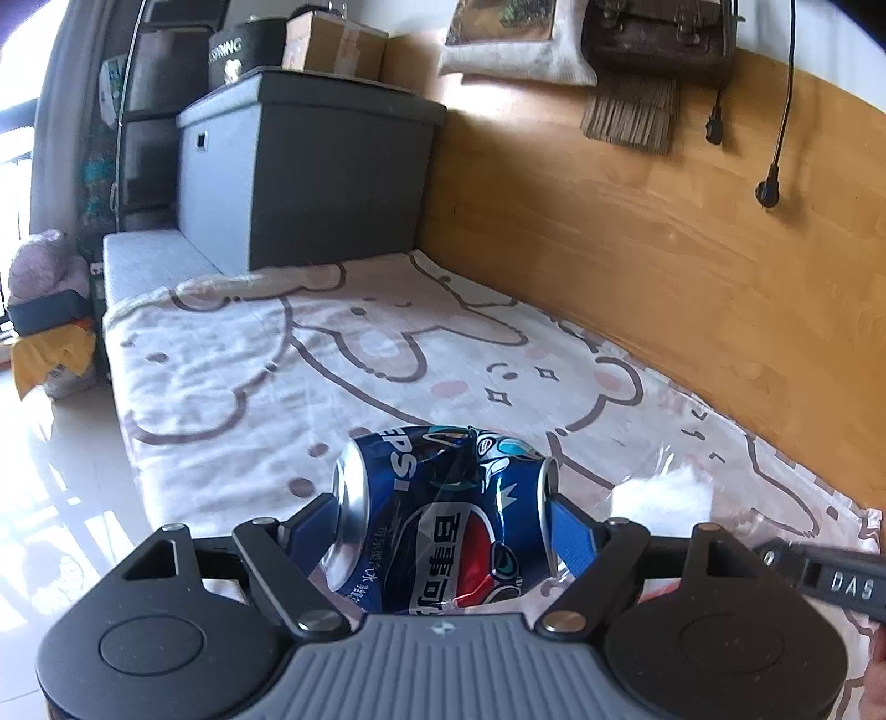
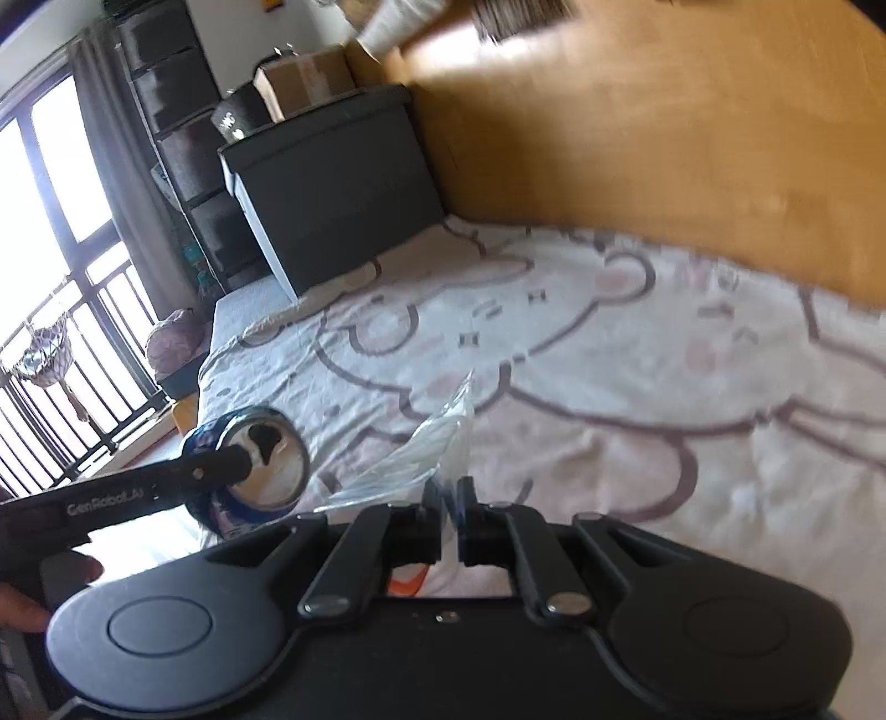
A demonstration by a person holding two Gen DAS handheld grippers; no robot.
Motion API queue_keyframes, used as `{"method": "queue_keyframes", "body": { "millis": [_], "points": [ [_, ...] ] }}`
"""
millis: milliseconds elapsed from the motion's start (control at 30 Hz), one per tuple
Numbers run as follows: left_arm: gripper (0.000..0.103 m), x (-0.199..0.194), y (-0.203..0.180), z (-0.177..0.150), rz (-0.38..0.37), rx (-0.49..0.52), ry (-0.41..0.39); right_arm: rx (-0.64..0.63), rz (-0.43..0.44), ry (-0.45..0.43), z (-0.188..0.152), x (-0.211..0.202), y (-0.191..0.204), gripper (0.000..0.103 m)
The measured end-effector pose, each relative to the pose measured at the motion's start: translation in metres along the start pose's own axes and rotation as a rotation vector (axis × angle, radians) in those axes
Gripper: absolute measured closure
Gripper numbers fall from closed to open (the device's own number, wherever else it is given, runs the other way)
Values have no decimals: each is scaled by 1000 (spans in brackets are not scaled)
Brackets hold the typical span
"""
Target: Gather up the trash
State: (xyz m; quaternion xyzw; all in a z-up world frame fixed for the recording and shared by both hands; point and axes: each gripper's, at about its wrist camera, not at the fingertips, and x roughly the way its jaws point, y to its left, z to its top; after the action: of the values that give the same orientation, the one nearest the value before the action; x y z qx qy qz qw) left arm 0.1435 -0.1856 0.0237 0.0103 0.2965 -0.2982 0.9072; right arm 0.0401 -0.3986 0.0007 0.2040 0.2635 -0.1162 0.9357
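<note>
A crushed blue Pepsi can point(image 1: 437, 515) lies crosswise between the blue pads of my left gripper point(image 1: 443, 518), which is shut on its two ends, above a bear-print blanket point(image 1: 332, 376). In the right wrist view the can's point(image 2: 260, 459) open top faces the camera, with one left finger point(image 2: 166, 487) across it. My right gripper point(image 2: 454, 501) is shut on a crumpled sheet of clear plastic point(image 2: 421, 448) that sticks up from its tips. In the left wrist view the clear plastic point(image 1: 637, 443) spreads over a white lump point(image 1: 659, 493), and a right gripper finger point(image 1: 819, 576) shows at the right.
A dark grey storage box point(image 1: 332, 166) stands at the blanket's far end with a cardboard box point(image 1: 332, 47) on top. A wooden panel point(image 1: 664, 249) runs along the right, with hanging cables point(image 1: 772, 183). Glossy floor point(image 1: 55, 471) lies to the left, window bars point(image 2: 55, 387) beyond.
</note>
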Motion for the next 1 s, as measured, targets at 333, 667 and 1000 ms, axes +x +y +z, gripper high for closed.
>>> {"method": "queue_keyframes", "body": {
  "millis": [333,667,1000],
  "points": [
    [23,-48,36,12,99,-13,-48,-124,-24,-107,30,-10,44,98],
    [23,-90,104,1,216,-91,-63,-271,27,-110,32,7,119,98],
    [23,-119,185,-22,330,-194,-60,-391,117,-59,14,33,208,98]
  ]
}}
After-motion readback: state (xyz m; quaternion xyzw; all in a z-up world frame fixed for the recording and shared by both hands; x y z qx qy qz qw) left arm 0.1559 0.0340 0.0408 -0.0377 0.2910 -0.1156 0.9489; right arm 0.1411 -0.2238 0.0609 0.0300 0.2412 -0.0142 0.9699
